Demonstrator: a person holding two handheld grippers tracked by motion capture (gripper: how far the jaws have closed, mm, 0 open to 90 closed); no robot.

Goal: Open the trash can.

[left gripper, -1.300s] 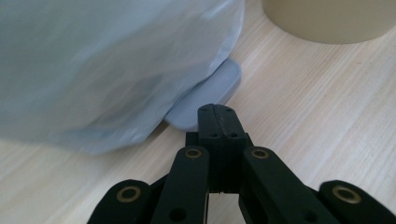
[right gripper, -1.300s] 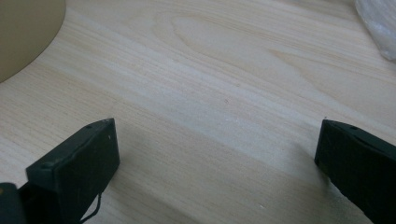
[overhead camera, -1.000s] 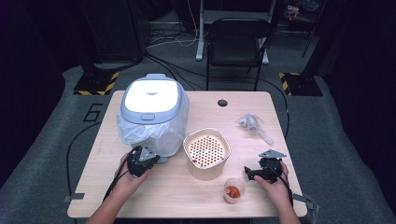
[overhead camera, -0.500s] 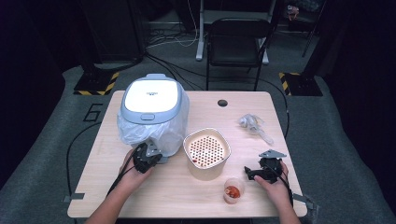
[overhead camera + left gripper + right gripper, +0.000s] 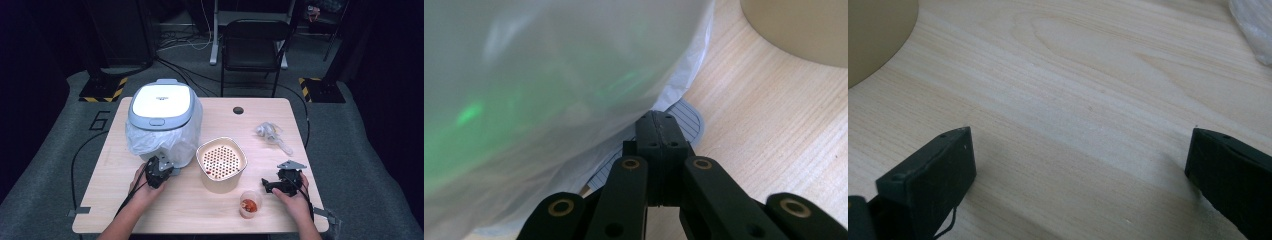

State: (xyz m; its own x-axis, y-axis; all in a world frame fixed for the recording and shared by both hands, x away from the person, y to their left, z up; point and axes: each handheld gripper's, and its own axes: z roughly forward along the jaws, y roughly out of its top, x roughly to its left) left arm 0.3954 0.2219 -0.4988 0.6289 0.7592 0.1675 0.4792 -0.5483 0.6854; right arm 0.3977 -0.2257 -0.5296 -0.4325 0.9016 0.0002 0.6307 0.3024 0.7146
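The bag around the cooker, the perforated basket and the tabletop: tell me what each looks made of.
Bag: thin translucent plastic film, judging by its wrinkles, soft gloss and the shapes showing through it. Basket: probably moulded plastic, cream and matt, with regular round holes in its floor. Tabletop: pale wood or wood-look laminate with a smooth satin surface; the grain lines show clearly, but which of the two is unclear.

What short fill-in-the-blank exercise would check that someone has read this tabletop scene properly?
1. The rice cooker is wrapped in a clear plastic ____.
2. The left gripper has its jaws ____ at the edge of that plastic.
3. The right gripper has its jaws ____ over bare wood.
4. The small cup stands nearest the ____ gripper.

Missing words: bag; shut; open; right
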